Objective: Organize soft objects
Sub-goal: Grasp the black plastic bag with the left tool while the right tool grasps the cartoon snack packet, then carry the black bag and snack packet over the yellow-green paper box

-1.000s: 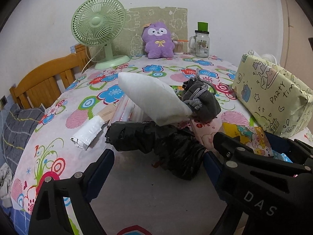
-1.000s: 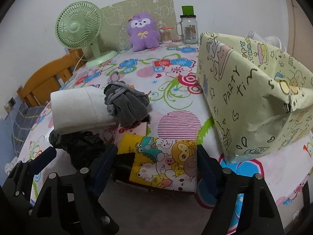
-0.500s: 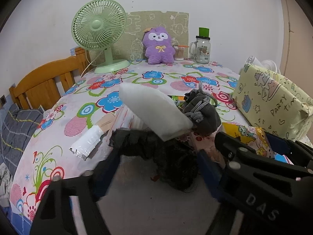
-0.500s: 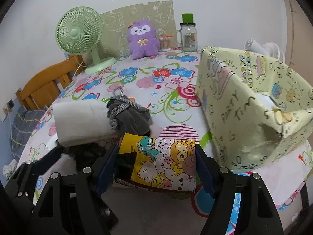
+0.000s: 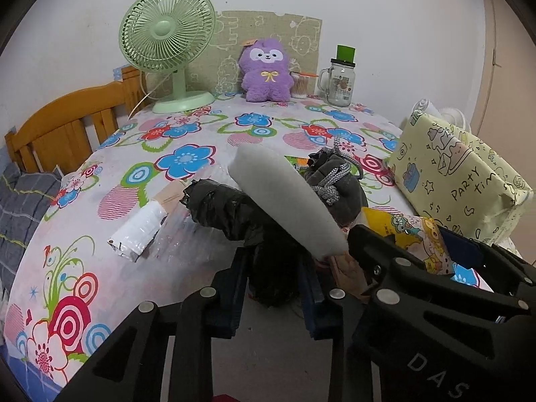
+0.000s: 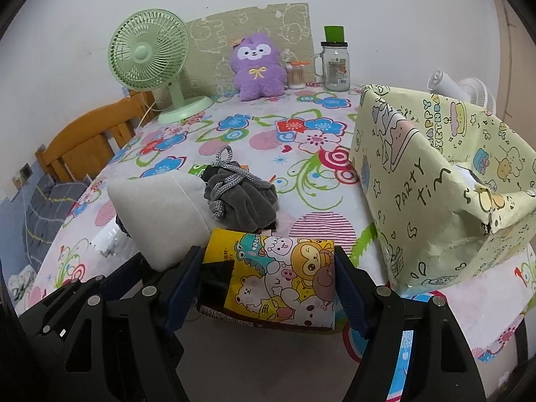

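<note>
Black plastic bag point(image 5: 234, 211): crumpled at the worktop's point(image 5: 187, 154) near edge, under the white foam pad point(image 5: 288, 201).
Left tongs point(image 5: 273, 281): we see them just closed onto the bag; earlier wide.
Right tongs point(image 6: 268, 288): pads against the cartoon packet point(image 6: 278, 281); unchanged.
Right view only: open party-paper box point(image 6: 418, 184) at 3 o'clock.

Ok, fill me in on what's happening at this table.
A person is sorting soft things with two grippers. The left hand-held gripper has just been closing and now pinches the crumpled black plastic bag at the table's near edge. The right hand-held gripper straddles the cartoon-print pack, pads at its sides. The party-print box stands open.
</note>
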